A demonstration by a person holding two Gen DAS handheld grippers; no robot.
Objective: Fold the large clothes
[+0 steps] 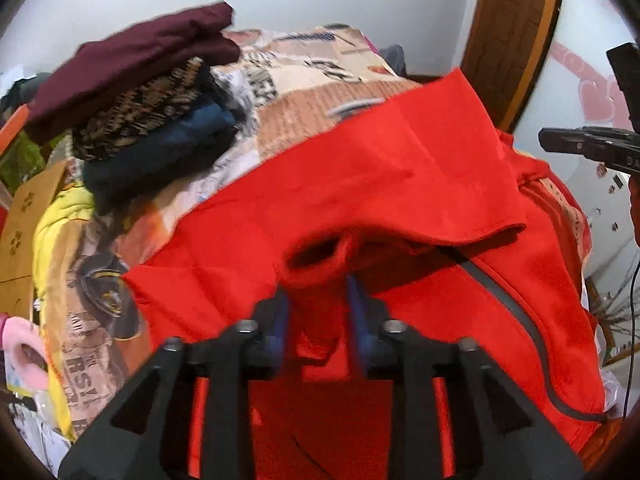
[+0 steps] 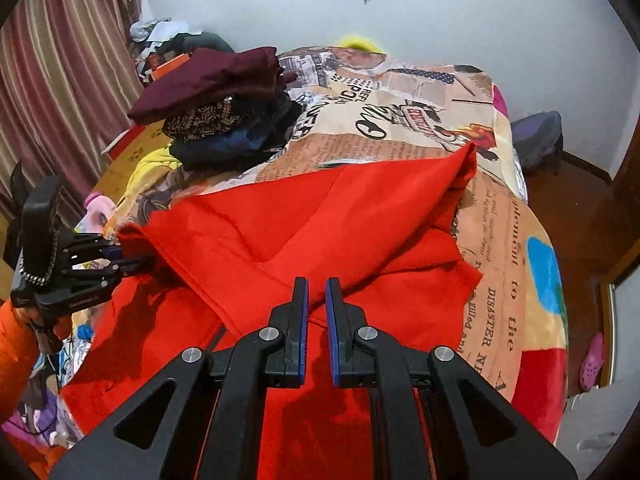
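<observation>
Red garment lies on the printed blanket beside stacked folded clothes, right claw pinching it, left claw parted.

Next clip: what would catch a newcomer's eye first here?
The bright red garment spread over the near part of the newspaper-print bedspread dominates both views, with both tongs at its near edge. Behind it to the left sits a stack of folded clothes, a maroon piece on top.

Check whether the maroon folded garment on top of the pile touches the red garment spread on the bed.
Apart. The right wrist view shows the maroon garment atop the pile, with a stretch of printed blanket lying between that pile and the red garment.
</observation>
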